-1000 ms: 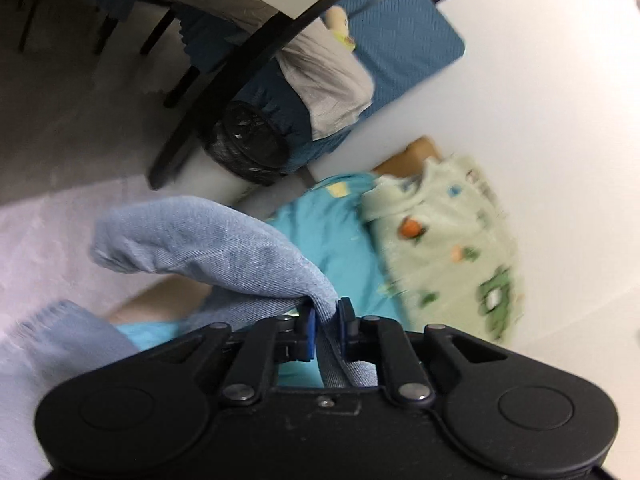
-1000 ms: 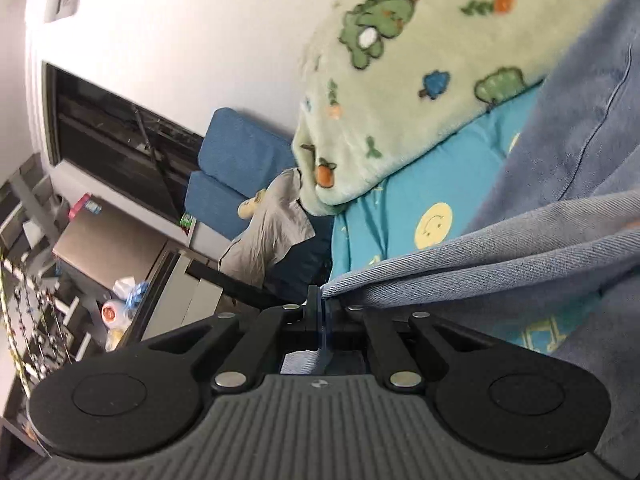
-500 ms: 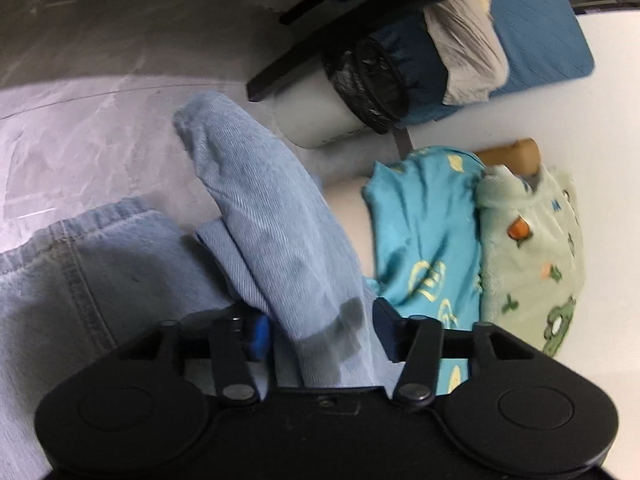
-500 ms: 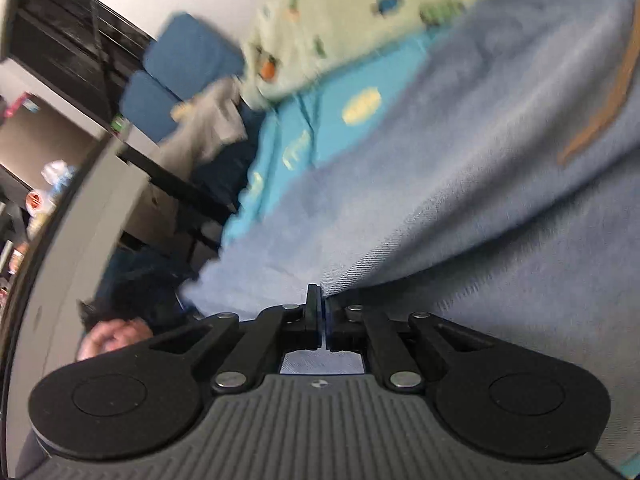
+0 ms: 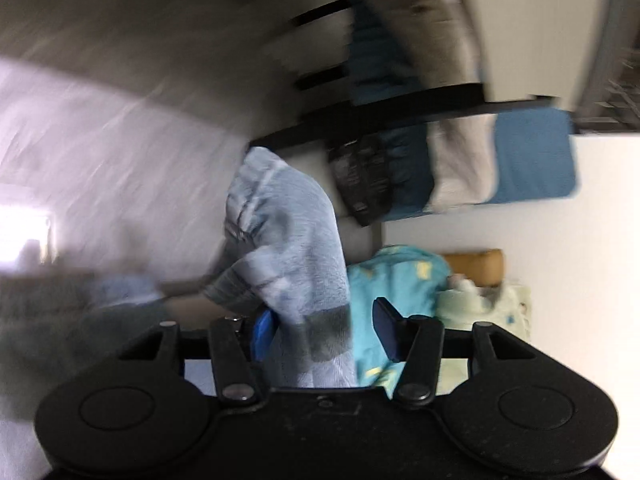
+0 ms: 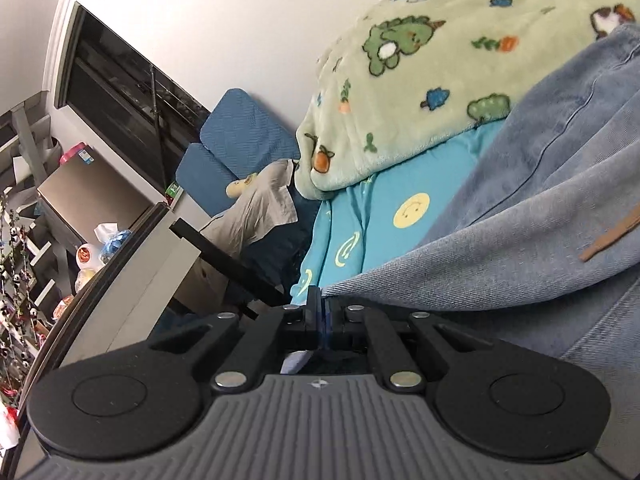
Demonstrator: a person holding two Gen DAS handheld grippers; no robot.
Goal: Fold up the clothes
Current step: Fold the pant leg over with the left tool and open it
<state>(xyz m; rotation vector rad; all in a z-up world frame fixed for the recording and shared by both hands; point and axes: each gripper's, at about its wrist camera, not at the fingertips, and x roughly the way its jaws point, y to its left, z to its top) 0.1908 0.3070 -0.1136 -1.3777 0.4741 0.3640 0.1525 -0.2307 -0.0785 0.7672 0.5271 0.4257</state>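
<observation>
Left wrist, blurred, hand-held gripper (image 5: 324, 330) spread wide, jeans (image 5: 296, 240) seemingly between.

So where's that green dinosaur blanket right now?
In the right wrist view the dinosaur blanket fills the upper right, lying on the turquoise sheet, just above the jeans.

Left claw (image 5: 324, 330) agape, right claw (image 6: 320, 312) clamped
</observation>
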